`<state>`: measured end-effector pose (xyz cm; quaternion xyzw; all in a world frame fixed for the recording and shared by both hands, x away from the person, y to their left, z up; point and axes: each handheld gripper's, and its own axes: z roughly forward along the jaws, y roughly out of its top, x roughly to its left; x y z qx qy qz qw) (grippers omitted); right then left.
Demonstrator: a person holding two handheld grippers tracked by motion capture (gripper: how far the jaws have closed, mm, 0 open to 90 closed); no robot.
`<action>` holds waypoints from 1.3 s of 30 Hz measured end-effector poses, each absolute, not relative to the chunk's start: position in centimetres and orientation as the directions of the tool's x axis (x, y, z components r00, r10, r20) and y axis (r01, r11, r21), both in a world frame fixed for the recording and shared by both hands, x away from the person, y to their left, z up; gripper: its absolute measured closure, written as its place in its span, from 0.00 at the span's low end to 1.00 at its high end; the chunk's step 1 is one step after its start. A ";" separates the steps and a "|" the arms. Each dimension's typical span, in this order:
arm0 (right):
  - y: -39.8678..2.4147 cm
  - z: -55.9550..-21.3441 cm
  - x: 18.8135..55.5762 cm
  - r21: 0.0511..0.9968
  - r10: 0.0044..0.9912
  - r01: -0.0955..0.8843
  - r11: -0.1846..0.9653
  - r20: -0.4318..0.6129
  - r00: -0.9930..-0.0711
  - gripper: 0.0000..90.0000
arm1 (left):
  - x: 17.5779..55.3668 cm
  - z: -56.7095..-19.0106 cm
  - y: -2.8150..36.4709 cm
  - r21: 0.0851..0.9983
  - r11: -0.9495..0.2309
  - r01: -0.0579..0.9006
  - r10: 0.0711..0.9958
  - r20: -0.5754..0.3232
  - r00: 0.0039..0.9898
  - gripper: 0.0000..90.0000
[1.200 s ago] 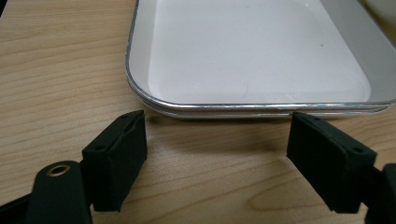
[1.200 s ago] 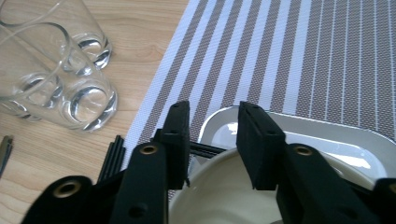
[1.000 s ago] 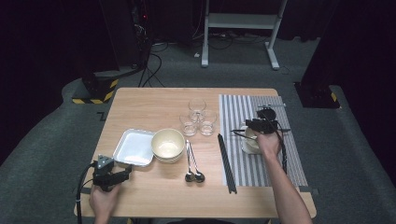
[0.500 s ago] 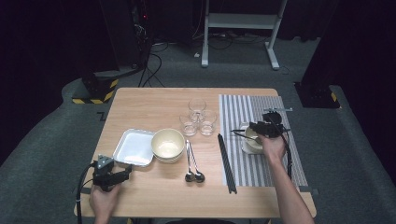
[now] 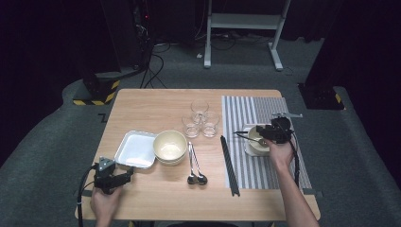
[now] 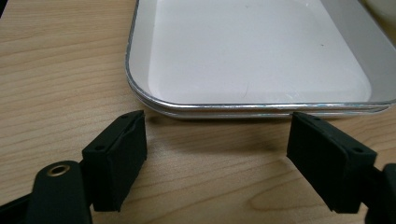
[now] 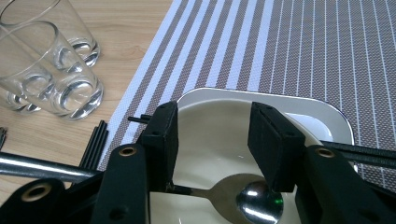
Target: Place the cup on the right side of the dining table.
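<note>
Our right tool [image 7: 212, 140] hovers over the white bowl [image 7: 210, 140], jaws just opening, released, a metal spoon [image 7: 252, 200] beneath; our left tool [image 6: 215, 158] rests released before the tray [image 6: 257, 56].

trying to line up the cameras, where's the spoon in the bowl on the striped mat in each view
High view: the spoon lies in the cream bowl on the striped mat, right of centre, by the right gripper.
Right gripper view: bottom centre, spoon between that gripper's open jaws.
Left gripper view: the white tray instead.
Shared landmark: the striped mat.
</note>
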<state>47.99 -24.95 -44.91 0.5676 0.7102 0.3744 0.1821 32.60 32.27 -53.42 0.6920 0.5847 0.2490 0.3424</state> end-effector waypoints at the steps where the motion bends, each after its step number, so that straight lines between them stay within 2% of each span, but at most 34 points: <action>1: -25.0 -44.9 47.9 0.739 0.942 0.669 0.078 0.165 -0.292 0.58 | 32.6 -53.4 32.3 0.766 -0.083 0.638 0.980 -0.054 0.193 0.22; 26: -25.9 -45.5 43.7 0.787 0.928 0.613 0.071 0.173 -0.330 0.58 | 32.6 -53.4 32.3 0.765 -0.082 0.639 0.980 -0.055 0.192 0.22; 39: -25.6 -46.1 40.3 0.844 0.910 0.533 0.062 0.171 -0.377 0.58 | 32.6 -53.4 32.3 0.765 -0.082 0.639 0.980 -0.055 0.192 0.22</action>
